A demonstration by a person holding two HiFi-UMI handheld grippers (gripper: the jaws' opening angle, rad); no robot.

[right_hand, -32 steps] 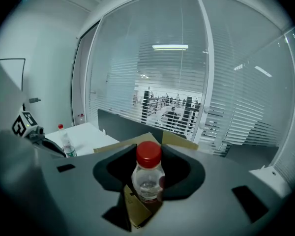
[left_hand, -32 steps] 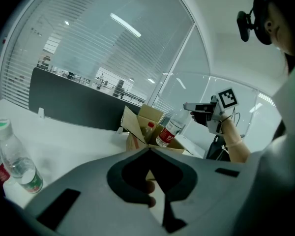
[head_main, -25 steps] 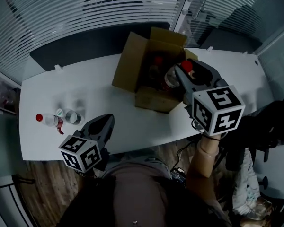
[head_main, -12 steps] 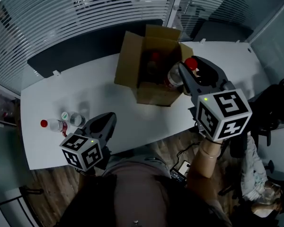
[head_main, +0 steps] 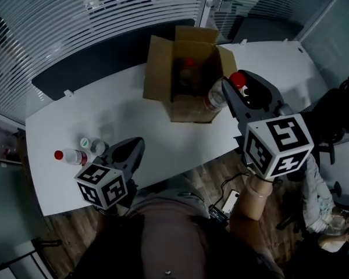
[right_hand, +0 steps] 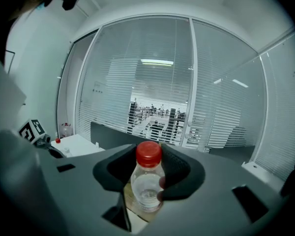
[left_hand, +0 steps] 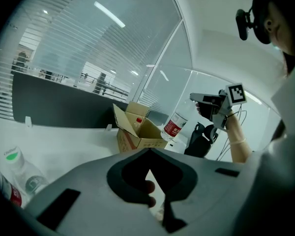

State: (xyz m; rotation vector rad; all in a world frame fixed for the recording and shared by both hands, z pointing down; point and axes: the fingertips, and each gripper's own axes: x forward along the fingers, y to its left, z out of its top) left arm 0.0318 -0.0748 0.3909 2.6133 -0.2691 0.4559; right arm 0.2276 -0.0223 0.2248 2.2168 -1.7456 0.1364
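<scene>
My right gripper is shut on a clear water bottle with a red cap and red label, held in the air just right of an open cardboard box. The right gripper view shows the bottle upright between the jaws. Another red-capped bottle stands inside the box. My left gripper hovers near the table's front left, jaws together with nothing in them. Two bottles, one red-capped and one green-capped, lie just left of it.
The white table runs left to right, with a dark partition along its far edge and blinds on glass walls behind. A dark office chair stands at the right. Wooden floor lies below the near edge.
My right gripper has lifted the bottle up and to the right, off the box's edge; the box flaps have dropped out of its view. The left gripper has turned slightly.
</scene>
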